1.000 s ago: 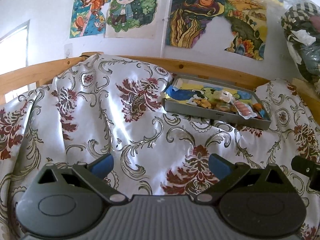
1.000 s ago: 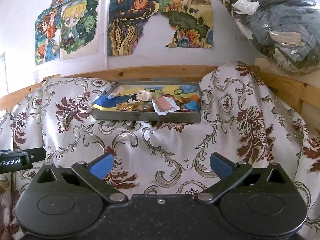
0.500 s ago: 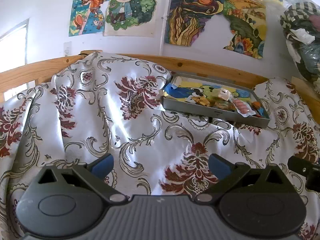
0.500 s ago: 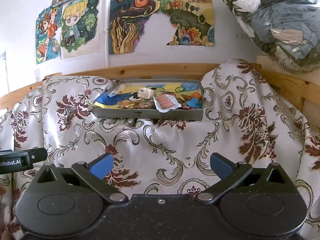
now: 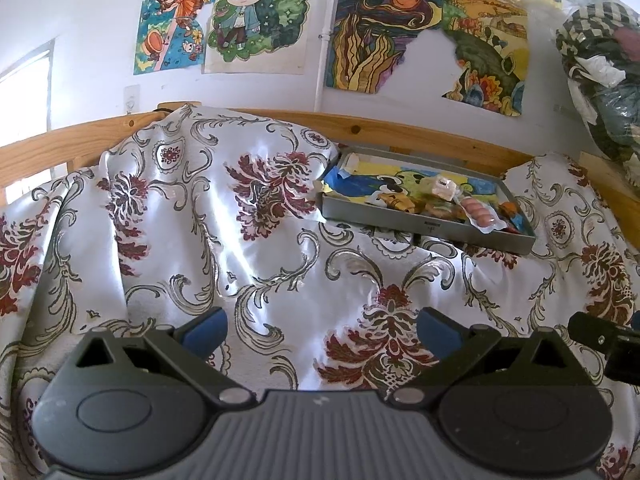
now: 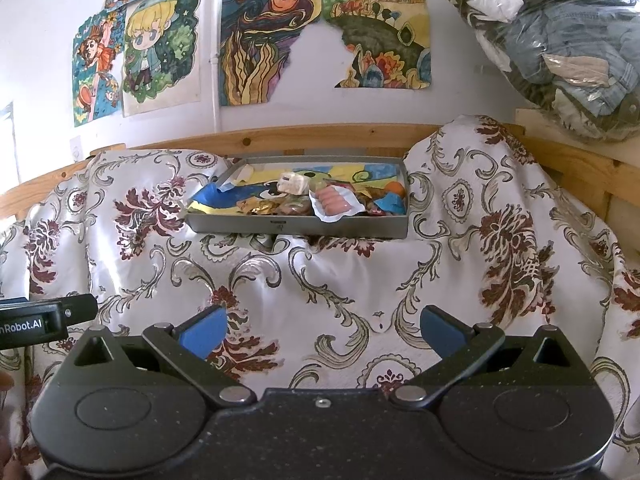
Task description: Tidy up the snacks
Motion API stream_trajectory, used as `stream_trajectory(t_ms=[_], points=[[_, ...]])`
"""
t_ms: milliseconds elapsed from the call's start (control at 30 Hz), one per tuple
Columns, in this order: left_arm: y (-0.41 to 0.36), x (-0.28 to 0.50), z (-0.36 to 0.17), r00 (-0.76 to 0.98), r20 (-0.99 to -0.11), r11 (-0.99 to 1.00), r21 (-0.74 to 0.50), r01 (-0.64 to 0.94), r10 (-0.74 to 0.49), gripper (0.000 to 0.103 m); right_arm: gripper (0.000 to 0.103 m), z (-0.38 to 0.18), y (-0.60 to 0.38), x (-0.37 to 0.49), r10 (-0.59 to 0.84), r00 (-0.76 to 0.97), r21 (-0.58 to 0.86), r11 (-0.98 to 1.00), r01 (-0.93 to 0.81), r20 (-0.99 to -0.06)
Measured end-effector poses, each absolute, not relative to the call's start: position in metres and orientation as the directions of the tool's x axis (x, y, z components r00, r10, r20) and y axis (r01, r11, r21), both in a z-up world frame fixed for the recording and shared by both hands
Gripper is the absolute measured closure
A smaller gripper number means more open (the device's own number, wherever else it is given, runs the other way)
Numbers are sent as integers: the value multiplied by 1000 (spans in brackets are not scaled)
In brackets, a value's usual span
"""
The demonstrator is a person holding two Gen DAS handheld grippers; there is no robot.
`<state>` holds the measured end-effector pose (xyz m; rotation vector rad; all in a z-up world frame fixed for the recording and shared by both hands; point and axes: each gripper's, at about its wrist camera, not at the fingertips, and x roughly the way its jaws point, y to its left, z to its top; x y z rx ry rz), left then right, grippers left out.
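Note:
A shallow grey metal tray (image 6: 296, 226) (image 5: 400, 222) rests at the back of a floral cloth, with a colourful cartoon lining inside. Several wrapped snacks lie heaped in its right half: a clear pack of pink sausages (image 6: 334, 202) (image 5: 478, 213), a pale boxy packet (image 6: 294, 183) (image 5: 444, 189), golden wrappers (image 6: 260, 207) and blue and orange packets (image 6: 390, 200). My left gripper (image 5: 322, 330) hovers open over the cloth, well short of the tray and to its left. Facing the tray from the front, my right gripper (image 6: 322, 330) is open and holds nothing.
The white cloth with red flowers (image 6: 360, 280) drapes a wooden-framed surface (image 6: 320, 136) against a wall hung with drawings (image 6: 260, 40). A plastic bag of clothes (image 6: 560, 40) sits high at the right. The other gripper's black body (image 6: 44, 320) shows at the left edge.
Both grippers have tilted slightly, so the tray sits a little lower in each view. Nothing in the tray has moved and both stay open.

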<state>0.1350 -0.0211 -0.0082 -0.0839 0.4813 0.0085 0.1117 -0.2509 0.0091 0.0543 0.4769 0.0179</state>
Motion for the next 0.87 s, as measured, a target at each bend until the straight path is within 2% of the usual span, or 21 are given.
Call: stream_trajectory(t_ms=[867], points=[[-24,138,-9,873,-487,998,-62,-19,-14,0,1,6,-249,113,51,877,55,998,-28,-477]])
